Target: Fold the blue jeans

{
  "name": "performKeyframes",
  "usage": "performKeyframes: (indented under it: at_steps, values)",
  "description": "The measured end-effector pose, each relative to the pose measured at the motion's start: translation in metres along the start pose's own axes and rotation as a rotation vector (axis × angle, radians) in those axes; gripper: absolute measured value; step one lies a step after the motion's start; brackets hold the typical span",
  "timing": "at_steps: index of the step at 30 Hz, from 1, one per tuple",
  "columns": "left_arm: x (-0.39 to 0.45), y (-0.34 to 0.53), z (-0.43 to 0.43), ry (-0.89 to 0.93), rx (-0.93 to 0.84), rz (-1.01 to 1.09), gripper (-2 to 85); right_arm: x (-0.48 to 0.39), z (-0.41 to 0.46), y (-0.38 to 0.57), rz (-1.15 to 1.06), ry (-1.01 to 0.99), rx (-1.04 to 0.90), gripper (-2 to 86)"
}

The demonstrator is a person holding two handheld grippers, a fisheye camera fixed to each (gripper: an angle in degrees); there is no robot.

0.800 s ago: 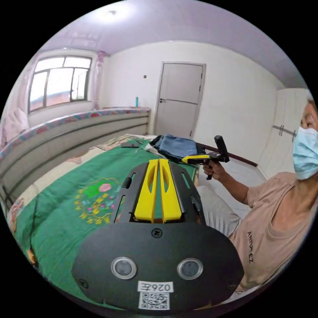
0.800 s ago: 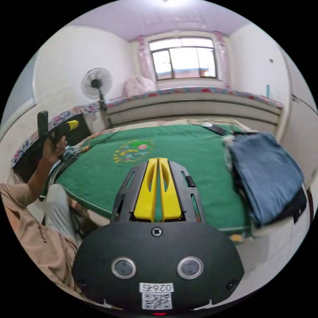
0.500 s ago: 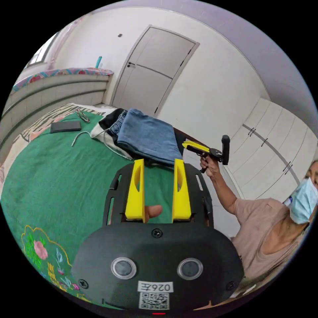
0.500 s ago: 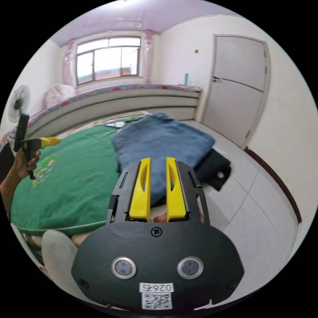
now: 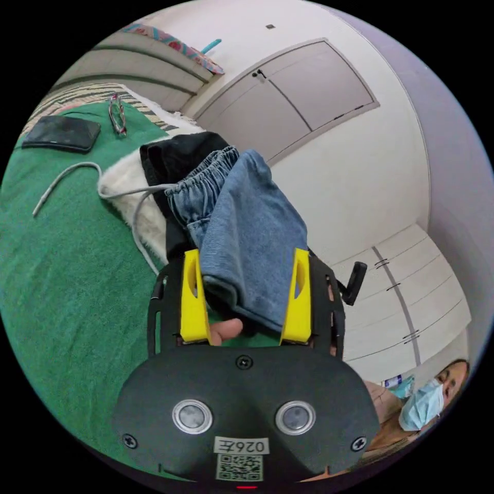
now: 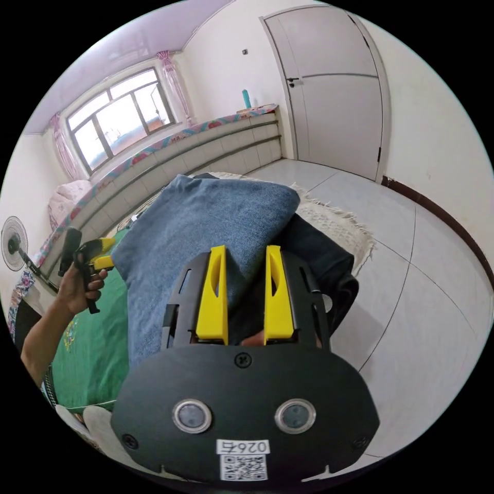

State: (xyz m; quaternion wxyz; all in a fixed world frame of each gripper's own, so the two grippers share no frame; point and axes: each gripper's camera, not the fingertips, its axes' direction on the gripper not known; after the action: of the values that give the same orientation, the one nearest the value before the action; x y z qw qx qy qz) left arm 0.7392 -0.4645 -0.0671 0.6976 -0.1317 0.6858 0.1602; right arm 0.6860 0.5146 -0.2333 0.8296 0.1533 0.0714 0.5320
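on the green bedspread (image 5: pixel 62 267) with an embroidered flower motif, at its corner near the white door (image 6: pixel 334 98), the folded blue denim jeans (image 5: pixel 247 231) are lying on top of a black garment (image 5: pixel 175 154) and a white fluffy textile (image 5: pixel 128 195). the elastic waistband of the jeans is seen in the left gripper view, turned toward the bed.

the left gripper (image 5: pixel 246 267) with yellow jaws is held wide open, and the near folded edge of the jeans lies between the two jaws; the cloth is not pressed by them, so nothing is held. in the right gripper view this same gripper (image 6: pixel 100 252) is seen in the person's hand (image 6: pixel 82 288), just beside the edge of the jeans.

the right gripper (image 6: pixel 246 257) is opened about halfway and is placed over the other end of the jeans, near the black garment (image 6: pixel 319 257); nothing is clamped by it.

a dark flat phone (image 5: pixel 62 134), a pair of glasses (image 5: pixel 117 112) and a grey cord (image 5: pixel 67 175) are lying on the bedspread beyond the pile. a fringed cream rug (image 6: pixel 334 221) is seen on the tiled floor (image 6: pixel 427 288).
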Motion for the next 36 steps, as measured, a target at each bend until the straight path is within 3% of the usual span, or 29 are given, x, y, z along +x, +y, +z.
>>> performKeyframes:
  at_steps: [3,8,12,14,17,23,29,36]
  values:
    - [-0.014,-0.005,-0.008,-0.028,0.081,-0.04,9.8,0.017,-0.011,-0.008,0.048,-0.077,0.051,7.2]
    - [-0.02,-0.024,-0.018,-0.009,0.186,-0.019,14.1,0.028,-0.008,-0.038,-0.004,-0.125,-0.029,8.0]
    - [-0.005,-0.046,-0.021,-0.232,0.071,0.085,9.2,0.017,-0.019,-0.054,-0.076,-0.066,-0.058,4.4]
    - [-0.001,-0.053,-0.028,-0.261,0.016,0.112,6.8,0.001,-0.037,-0.055,-0.117,-0.05,0.001,1.8]
    - [0.0,-0.054,-0.051,-0.13,-0.001,0.096,2.4,-0.042,-0.071,-0.052,-0.205,0.002,0.12,0.9]
    - [0.011,-0.025,-0.115,-0.037,0.019,0.148,0.3,-0.173,-0.146,-0.042,-0.49,0.063,0.293,0.4]
    - [0.019,0.053,-0.265,0.139,0.21,0.197,-0.1,-0.305,-0.227,-0.021,-0.732,-0.09,0.398,0.3]
    - [0.057,0.256,-0.51,0.014,0.553,0.282,-0.1,-0.458,-0.281,0.013,-0.919,-0.484,0.36,0.2]
